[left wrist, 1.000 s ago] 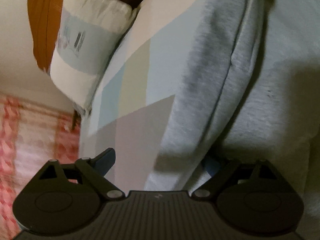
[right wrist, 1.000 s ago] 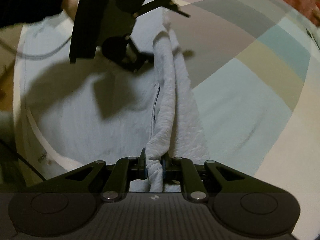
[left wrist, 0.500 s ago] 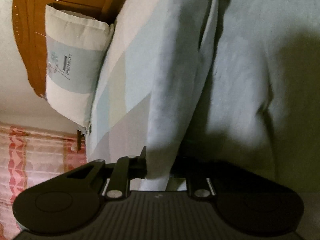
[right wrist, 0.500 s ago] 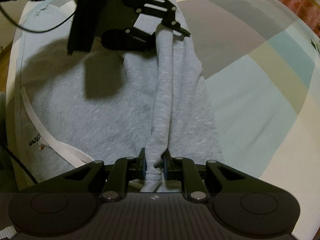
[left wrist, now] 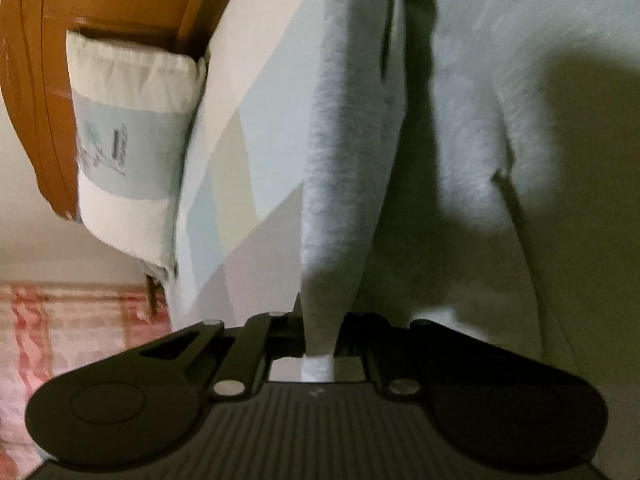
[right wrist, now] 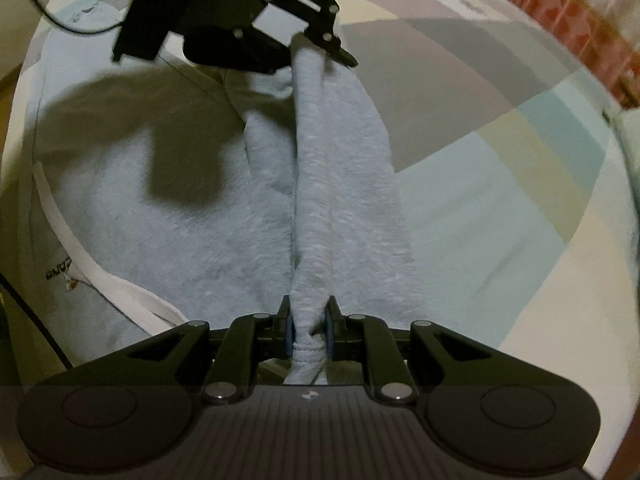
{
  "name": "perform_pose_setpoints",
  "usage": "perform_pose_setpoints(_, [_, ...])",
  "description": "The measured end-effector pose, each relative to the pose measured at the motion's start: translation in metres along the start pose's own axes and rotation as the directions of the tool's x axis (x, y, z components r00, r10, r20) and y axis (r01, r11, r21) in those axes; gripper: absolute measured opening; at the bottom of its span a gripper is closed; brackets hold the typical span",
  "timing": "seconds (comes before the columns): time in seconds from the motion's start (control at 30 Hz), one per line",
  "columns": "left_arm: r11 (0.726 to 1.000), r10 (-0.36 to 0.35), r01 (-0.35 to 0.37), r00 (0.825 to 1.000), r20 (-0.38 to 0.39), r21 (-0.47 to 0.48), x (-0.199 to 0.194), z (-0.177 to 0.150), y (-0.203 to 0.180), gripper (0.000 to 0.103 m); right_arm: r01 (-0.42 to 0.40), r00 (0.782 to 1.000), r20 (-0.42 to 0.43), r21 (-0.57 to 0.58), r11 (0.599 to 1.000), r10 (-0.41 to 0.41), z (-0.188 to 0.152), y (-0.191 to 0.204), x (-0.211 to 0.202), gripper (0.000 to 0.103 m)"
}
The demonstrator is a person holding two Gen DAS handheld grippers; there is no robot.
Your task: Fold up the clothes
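In the left wrist view, an orange-brown wooden headboard (left wrist: 28, 92) stands at far left, with a white pillow with a pale blue band (left wrist: 128, 152) leaning against it. Right of the pillow lies the bed sheet of pastel colour blocks (left wrist: 240, 160). On it rests the light grey fleece garment (left wrist: 480, 120), spread to the right. The left tool (left wrist: 320, 344) is clamped on a raised ridge of this garment, the cloth pinched tight between its jaws.

In the right wrist view, a white trim strip (right wrist: 80, 256) with a small dark logo runs along the garment's left side, on the grey fleece (right wrist: 200, 240). The right tool (right wrist: 310, 332), its blue pads (right wrist: 289, 330) pressed together on the cloth, grips the near end of the same ridge. The left tool (right wrist: 316, 46) holds the far end. The ridge runs taut between them. The pastel sheet (right wrist: 500, 180) spreads to the right.
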State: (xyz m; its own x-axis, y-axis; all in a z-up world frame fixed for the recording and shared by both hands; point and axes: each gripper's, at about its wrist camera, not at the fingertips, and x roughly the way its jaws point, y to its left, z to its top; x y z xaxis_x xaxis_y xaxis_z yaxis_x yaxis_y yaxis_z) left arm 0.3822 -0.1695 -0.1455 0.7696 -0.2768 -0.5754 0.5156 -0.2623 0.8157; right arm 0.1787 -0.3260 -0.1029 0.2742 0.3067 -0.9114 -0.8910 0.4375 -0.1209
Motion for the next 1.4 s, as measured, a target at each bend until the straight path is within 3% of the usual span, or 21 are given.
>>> perform_pose_setpoints(0.2, [0.996, -0.065, 0.063, 0.997, 0.035, 0.068, -0.051, 0.003, 0.003, 0.006, 0.077, 0.997, 0.013, -0.164, 0.984, -0.076, -0.010, 0.028, -0.015, 0.016])
perform_pose_setpoints(0.4, [0.985, -0.169, 0.165, 0.983, 0.069, 0.056, -0.096, 0.014, -0.009, 0.005, 0.130, 0.991, 0.013, -0.350, 0.928, -0.134, -0.027, 0.063, -0.028, 0.016])
perform_pose_setpoints(0.73, [0.941, -0.332, 0.309, 0.921, 0.206, 0.135, -0.145, 0.012, -0.055, 0.004, 0.136, 0.985, -0.005, -0.587, 0.798, -0.172, -0.059, 0.132, -0.035, 0.015])
perform_pose_setpoints(1.0, [0.919, -0.382, 0.327, 0.878, 0.289, 0.219, -0.156, 0.013, -0.071, 0.004, 0.170, 0.971, -0.025, -0.630, 0.758, -0.238, -0.067, 0.152, -0.017, 0.013])
perform_pose_setpoints(1.2, [0.899, -0.425, 0.345, 0.835, 0.349, 0.269, -0.164, 0.018, -0.092, 0.004, 0.169, 0.964, -0.056, -0.629, 0.759, -0.261, -0.075, 0.155, -0.023, 0.012])
perform_pose_setpoints(1.4, [0.893, -0.445, 0.365, 0.811, 0.381, 0.264, -0.168, 0.020, -0.095, 0.004, 0.165, 0.964, -0.061, -0.625, 0.763, -0.258, -0.073, 0.163, -0.025, 0.011])
